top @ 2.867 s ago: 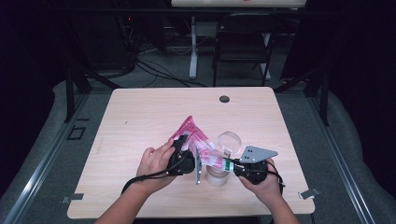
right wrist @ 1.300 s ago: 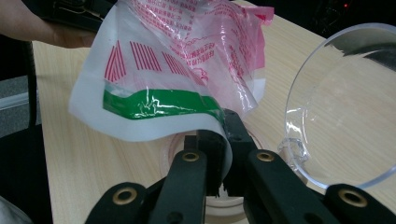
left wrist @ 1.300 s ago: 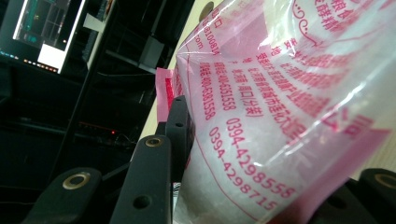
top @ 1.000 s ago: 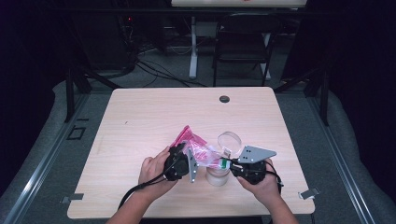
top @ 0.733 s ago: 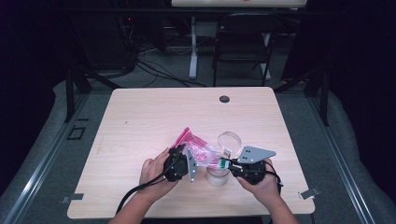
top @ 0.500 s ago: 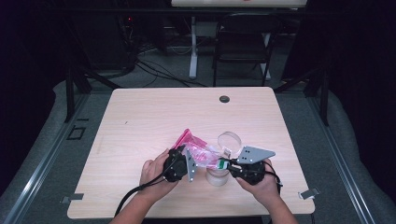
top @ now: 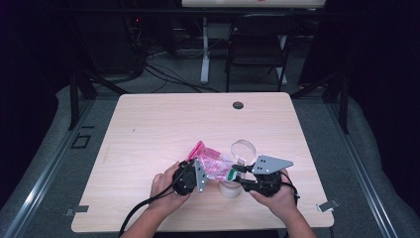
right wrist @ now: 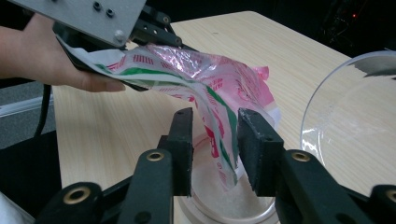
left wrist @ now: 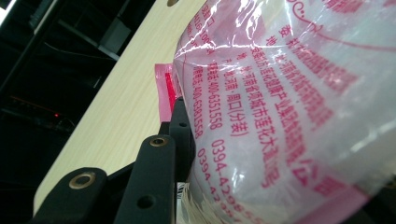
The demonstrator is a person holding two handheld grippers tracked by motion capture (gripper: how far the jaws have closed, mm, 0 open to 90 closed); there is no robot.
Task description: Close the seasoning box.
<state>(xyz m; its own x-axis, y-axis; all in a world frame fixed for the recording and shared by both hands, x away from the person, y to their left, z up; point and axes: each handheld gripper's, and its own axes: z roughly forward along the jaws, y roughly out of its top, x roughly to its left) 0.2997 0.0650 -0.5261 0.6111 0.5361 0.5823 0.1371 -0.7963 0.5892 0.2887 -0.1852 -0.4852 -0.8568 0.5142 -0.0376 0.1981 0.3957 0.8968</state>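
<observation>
Pink-printed clear plastic bag [top: 214, 166] with white contents, held off table, corner drooping over clear cup [top: 230, 187]

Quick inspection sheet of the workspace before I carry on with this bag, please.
Surface: wooden table, bare wood around the work.
Job's things: pink printed bag held over a clear jar; clear lid beside it.
Clutter: nothing seen.
Grippers: left gripper clamps the bag; right gripper has just been opening, bag corner loose between its fingers.
Cables: one cable trails off the near edge.
Surroundings: dark chair, floor wiring.
</observation>
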